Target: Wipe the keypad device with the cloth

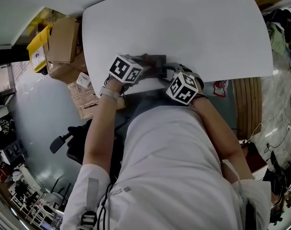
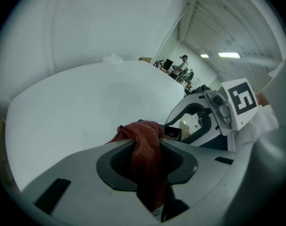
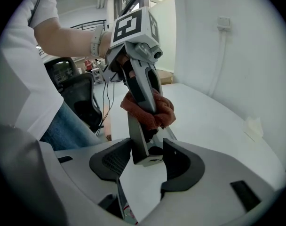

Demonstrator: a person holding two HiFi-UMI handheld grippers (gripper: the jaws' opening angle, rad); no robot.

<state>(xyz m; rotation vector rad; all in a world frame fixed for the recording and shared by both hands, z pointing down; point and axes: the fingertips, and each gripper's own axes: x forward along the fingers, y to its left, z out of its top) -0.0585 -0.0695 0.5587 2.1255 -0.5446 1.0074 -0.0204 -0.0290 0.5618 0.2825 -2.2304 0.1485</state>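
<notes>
Over white table (image 1: 193, 32) — left tool (image 2: 147, 163) clenched on red cloth (image 2: 143, 133), right tool (image 3: 147, 160) grasping keypad device (image 3: 137, 142).

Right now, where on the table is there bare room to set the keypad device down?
The white table is bare across its middle and far side, up to a small white lump by the far edge. Crowded only at the near edge, where the cloth in the left gripper meets the keypad device in the right gripper.
</notes>
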